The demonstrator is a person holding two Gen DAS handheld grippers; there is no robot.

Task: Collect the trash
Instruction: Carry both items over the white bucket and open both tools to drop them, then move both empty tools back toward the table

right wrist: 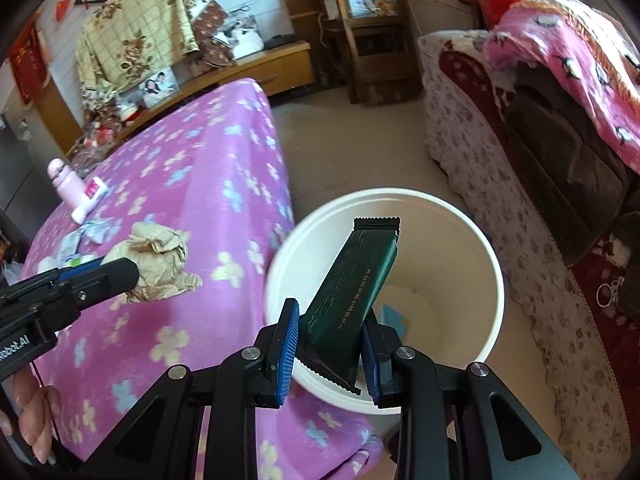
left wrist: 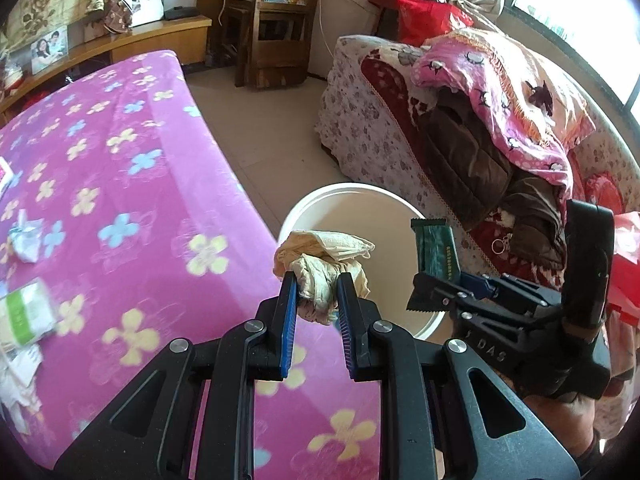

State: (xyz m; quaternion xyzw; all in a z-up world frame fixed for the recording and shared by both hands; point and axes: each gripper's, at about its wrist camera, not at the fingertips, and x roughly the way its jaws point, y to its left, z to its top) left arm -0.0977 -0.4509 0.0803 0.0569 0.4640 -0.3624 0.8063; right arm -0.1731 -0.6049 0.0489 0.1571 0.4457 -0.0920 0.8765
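My left gripper [left wrist: 317,283] is shut on a crumpled beige paper wad [left wrist: 326,264], held over the edge of the pink flowered table near the rim of a white bucket [left wrist: 320,208]. The same wad [right wrist: 160,264] shows at the left in the right wrist view, with the left gripper [right wrist: 120,272] on it. My right gripper [right wrist: 331,312] is shut on a dark green snack wrapper [right wrist: 352,284], which stands up over the mouth of the white bucket [right wrist: 492,280]. From the left wrist view, the wrapper [left wrist: 436,248] and right gripper [left wrist: 436,292] hang over the bucket's right side.
The pink flowered table [left wrist: 120,184] holds more litter: a crumpled wrapper [left wrist: 26,236], a green-and-white packet [left wrist: 26,314], a pink bottle [right wrist: 66,184] and a white tube [right wrist: 90,198]. A sofa piled with blankets [left wrist: 500,120] stands right of the bucket. Something blue [right wrist: 394,318] lies inside the bucket.
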